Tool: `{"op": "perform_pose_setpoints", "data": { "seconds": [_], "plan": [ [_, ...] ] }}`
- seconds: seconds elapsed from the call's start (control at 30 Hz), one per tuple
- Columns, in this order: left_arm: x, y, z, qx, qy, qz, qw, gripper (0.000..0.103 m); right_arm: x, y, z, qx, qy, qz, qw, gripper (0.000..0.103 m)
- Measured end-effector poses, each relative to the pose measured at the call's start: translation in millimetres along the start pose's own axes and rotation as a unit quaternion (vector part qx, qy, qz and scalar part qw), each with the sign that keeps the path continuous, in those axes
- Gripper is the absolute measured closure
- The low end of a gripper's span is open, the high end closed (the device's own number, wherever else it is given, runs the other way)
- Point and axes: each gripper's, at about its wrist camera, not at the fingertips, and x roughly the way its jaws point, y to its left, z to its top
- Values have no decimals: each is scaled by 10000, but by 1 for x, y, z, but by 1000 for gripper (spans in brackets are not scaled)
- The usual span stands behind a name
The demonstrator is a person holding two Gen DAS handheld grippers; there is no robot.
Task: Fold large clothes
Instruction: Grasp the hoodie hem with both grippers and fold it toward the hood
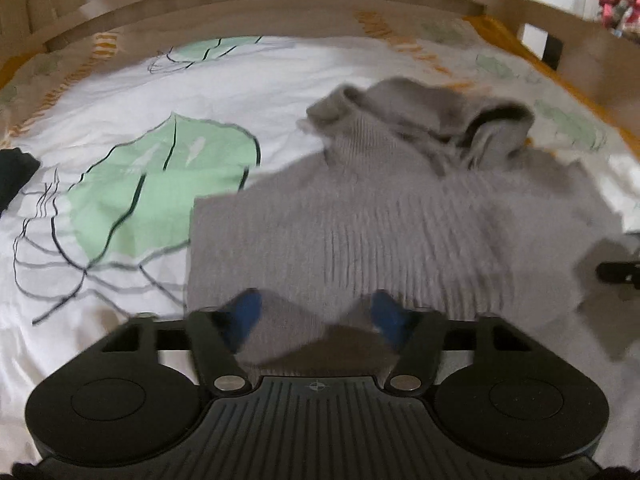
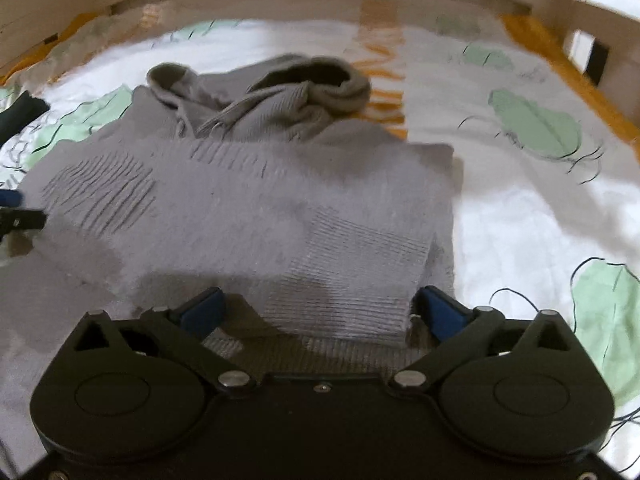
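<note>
A grey ribbed hooded sweater [image 1: 400, 208] lies partly folded on the bed, hood toward the headboard. My left gripper [image 1: 314, 316] is at its near edge. A raised bunch of the grey knit fills the gap between its blue pads [image 1: 242, 314], which press on it from both sides. In the right wrist view the sweater [image 2: 240, 200] shows a folded layer with a ribbed hem at the near right. My right gripper [image 2: 320, 308] stands wide open over that hem, its blue pads [image 2: 440, 312] apart from the cloth.
The bed carries a white sheet with green leaf prints [image 1: 160, 184] and orange trim. A wooden headboard [image 1: 256, 4] and side rail [image 2: 580, 20] border it. A dark garment [image 1: 16, 176] lies at the left edge.
</note>
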Motion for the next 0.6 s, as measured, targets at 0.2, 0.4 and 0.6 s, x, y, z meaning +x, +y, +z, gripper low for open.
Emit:
{"op": "perform_pose_setpoints", "data": {
  "seconds": [0.2, 0.4, 0.6],
  "plan": [
    [4, 12, 59, -18, -408, -124, 9991, 47, -29, -20, 42, 295, -622, 496, 9964, 16],
    [49, -2, 110, 319, -524, -29, 9981, 46, -2, -41, 97, 380, -1070, 322, 9930, 17],
    [98, -27, 132, 916, -329, 71, 9952, 46, 43, -41, 124, 346, -1019, 213, 9940, 19]
  ]
}}
